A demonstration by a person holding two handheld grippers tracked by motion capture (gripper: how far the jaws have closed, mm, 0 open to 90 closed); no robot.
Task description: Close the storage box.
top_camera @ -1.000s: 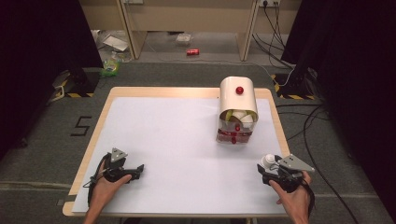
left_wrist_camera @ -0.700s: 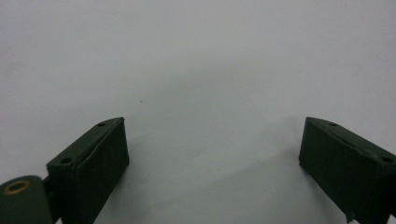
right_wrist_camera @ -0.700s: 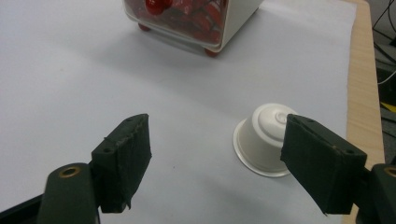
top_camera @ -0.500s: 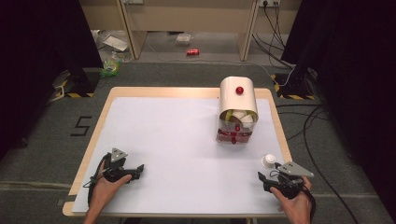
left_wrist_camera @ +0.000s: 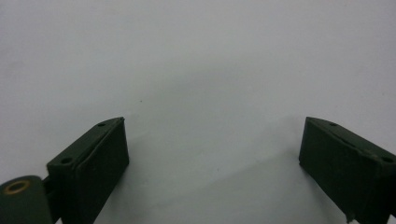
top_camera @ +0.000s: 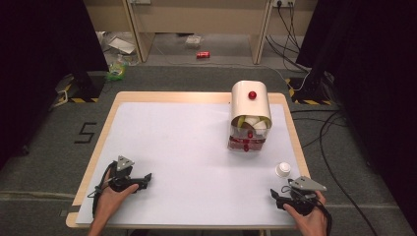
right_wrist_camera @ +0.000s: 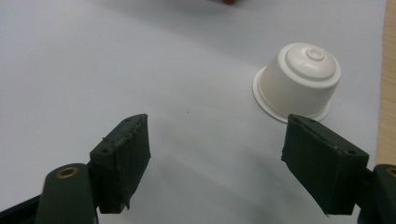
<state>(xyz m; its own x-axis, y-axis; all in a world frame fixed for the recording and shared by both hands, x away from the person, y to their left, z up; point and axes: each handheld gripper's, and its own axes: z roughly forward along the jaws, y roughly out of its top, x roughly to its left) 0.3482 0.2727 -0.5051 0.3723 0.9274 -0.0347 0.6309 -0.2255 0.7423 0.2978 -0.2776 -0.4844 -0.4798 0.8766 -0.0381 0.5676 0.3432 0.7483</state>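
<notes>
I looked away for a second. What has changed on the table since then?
The right tool let go of the small white plastic capsule, drew back toward the table's near edge, and its jaws have just opened further with nothing between them. The capsule now stands alone, upside down. The left tool and the cream dispenser stayed put.

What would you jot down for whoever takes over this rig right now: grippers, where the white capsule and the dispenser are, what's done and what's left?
Left gripper: open, nothing between its jaws, low over the white table cover near the front left.
Right gripper: open, holding nothing, at the front right corner.
White capsule: upside down on the cover, apart from the right gripper and just beyond it, near the right edge.
Capsule dispenser: far right of the table, more capsules inside, red ones at its base.
Done: one capsule is out on the table.
Left: probably the next capsule or moving this one; the frames do not settle which.
</notes>
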